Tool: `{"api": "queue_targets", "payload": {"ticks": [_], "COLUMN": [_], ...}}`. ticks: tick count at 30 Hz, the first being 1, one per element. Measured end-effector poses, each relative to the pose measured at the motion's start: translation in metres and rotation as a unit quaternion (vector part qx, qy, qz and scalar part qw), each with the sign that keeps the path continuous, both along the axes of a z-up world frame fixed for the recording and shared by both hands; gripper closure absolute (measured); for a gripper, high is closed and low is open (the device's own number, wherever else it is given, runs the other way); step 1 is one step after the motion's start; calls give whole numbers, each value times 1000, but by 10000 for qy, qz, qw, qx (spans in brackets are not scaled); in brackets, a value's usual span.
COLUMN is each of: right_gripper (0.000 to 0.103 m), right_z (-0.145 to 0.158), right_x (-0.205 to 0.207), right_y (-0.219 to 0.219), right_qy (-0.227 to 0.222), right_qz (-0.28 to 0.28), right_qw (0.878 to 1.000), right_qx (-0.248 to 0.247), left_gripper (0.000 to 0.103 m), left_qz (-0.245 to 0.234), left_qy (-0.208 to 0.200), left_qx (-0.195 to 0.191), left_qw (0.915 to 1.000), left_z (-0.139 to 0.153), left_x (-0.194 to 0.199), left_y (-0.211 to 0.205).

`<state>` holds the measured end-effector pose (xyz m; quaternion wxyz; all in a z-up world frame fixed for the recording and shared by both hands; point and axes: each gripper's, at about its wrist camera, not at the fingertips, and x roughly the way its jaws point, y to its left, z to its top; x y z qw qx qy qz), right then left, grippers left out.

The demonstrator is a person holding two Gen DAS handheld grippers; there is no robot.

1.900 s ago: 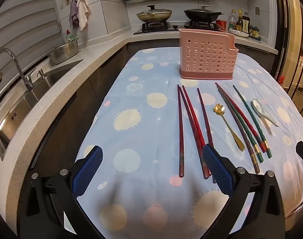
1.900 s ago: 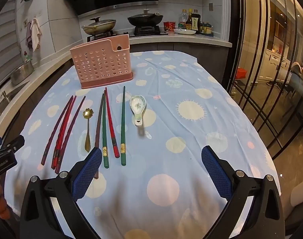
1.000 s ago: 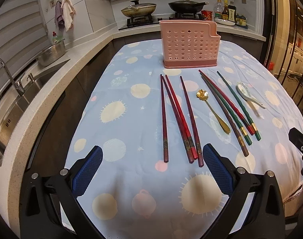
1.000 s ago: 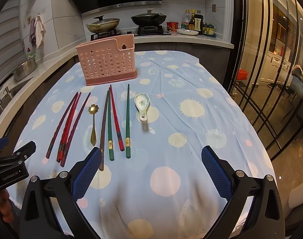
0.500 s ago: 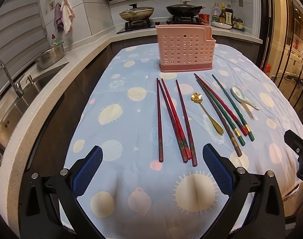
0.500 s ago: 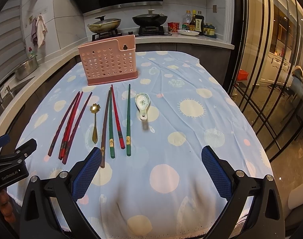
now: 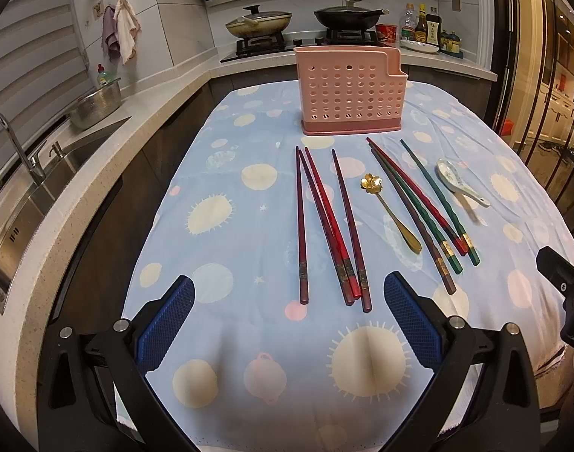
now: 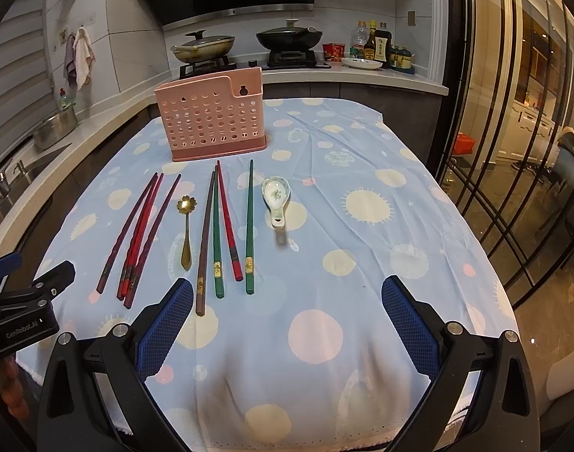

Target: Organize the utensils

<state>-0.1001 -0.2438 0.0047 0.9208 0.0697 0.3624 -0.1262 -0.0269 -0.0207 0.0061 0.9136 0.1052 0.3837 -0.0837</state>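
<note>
Task looks unstarted: every utensil lies flat on the worktop's spotted blue cloth (image 7: pixel 226 173), none in the pink perforated holder (image 7: pixel 349 92), which stands upright at the far end; its inside is not visible, but nothing sticks up above its rim. Left to do, by my reading: all of it. Four dark red chopsticks (image 7: pixel 326 222) lie in a loose bunch nearest the left gripper (image 7: pixel 288 324), jaws wide apart, holding nothing. To their right, a gold flower-headed spoon (image 7: pixel 390 209), then a mixed bunch of brown, green and red chopsticks (image 7: pixel 418 203), partly crossing, one green stick slightly apart. Ceramic soup spoon (image 8: pixel 276 197) lies furthest right, bowl up. Right gripper (image 8: pixel 287 324) also spread open and empty, hovering over the near cloth edge. Path to the holder appears unobstructed. Sink (image 7: pixel 34 188), steel colander (image 7: pixel 94 103), stove pans (image 7: pixel 349 17) and sauce bottles (image 8: pixel 375 47) sit well off on the surrounding counters.
</note>
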Motion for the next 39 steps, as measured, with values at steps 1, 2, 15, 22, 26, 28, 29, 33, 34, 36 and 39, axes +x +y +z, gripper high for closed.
{"api": "queue_targets", "payload": {"ticks": [1,2,15,22,26,28,29,33,34,36,39], "right_gripper": [7,7,7,7,7,7,7,7,7,7,7], "right_z": [0,0,1,1,1,1,1,1,1,1,0], "right_x": [0,1,0,-1,-3,-3,-3,-2,-2,-2,-1], "right_y": [0,1,2,4,6,6,6,5,5,5,5], "right_qy": [0,-1,-13,-12,-27,-26,-25,-19,-17,-16,-8], "right_qz": [8,12,20,28,34,24,19,19,20,15,17], "right_qw": [10000,10000,10000,10000,10000,10000,10000,10000,10000,10000,10000], "right_qx": [-5,-6,-14,-9,-23,-11,-5,-1,1,3,6], "left_gripper": [7,7,7,7,7,7,7,7,7,7,7], "left_qz": [2,3,-25,-13,-6,-6,-8,-2,1,6,2], "left_qy": [-2,-8,5,9,21,17,17,23,26,30,28], "left_qx": [-1,-3,-38,-50,-71,-68,-70,-69,-69,-71,-69], "left_qw": [10000,10000,10000,10000,10000,10000,10000,10000,10000,10000,10000], "left_z": [0,0,1,1,2,1,1,1,1,1,1], "left_x": [0,0,-4,-4,-6,-6,-6,-6,-5,-5,-5], "left_y": [0,0,0,0,2,3,3,3,3,4,4]}}
